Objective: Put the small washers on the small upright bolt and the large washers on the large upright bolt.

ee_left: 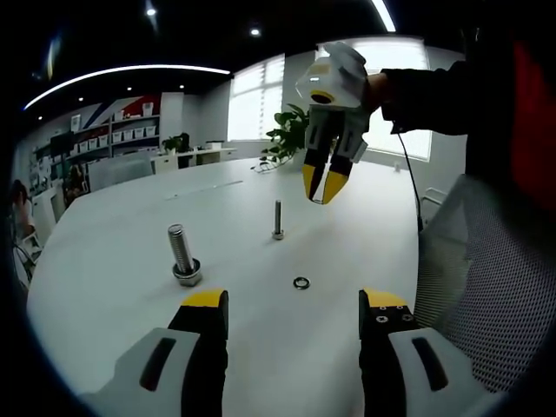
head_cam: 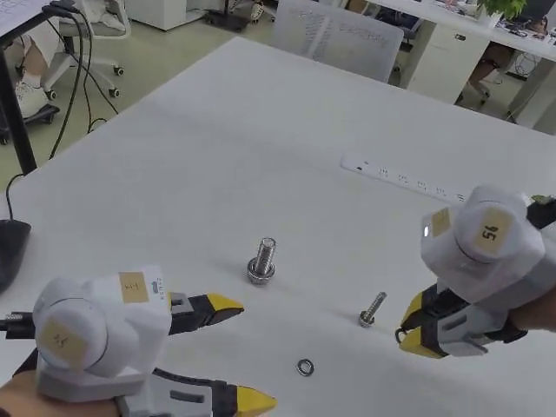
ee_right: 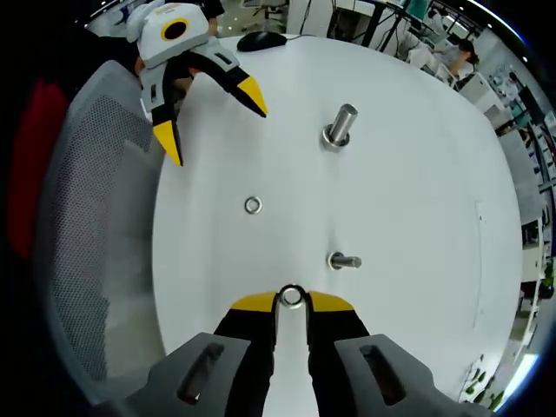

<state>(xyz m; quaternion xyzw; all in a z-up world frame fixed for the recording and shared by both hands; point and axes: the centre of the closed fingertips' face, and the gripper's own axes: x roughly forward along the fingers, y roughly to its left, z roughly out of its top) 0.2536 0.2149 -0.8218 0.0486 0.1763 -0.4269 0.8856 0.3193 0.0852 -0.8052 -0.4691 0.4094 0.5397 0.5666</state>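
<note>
**A:** How did the right gripper (ee_right: 291, 301) stand?

**B:** Its jaws were closed to a narrow slit and pinched a gripped washer (ee_right: 291, 297) edge-on between the yellow tips. The small bolt (ee_right: 344, 260) stood just ahead of those tips, a little to their right, and nothing touched it.

**A:** And further out from them?

**B:** A loose washer (ee_right: 252, 205) lay flat on the white table (ee_right: 408, 174), farther ahead and to the left of the jaws. The large bolt (ee_right: 339, 126) stood upright well beyond both.

**A:** The left gripper (ee_left: 295, 300)?

**B:** Its jaws were spread wide and held nothing. The loose washer lay just ahead of the gap between them. The large bolt was ahead to their left and the small bolt was straight ahead, past the washer. The right gripper hung above the table near the small bolt, with its tips pointing down.

**A:** What was hard to read?

**B:** I could not tell whether the gripped washer was small or large. The large bolt's wide base might have been its head or a washer already on it, and I could not say which. In the head view the right gripper's white housing covered most of its jaws. The frame edge also cut off the left gripper's nearer jaw. A power strip (head_cam: 408, 180) lay far beyond both grippers.
</note>
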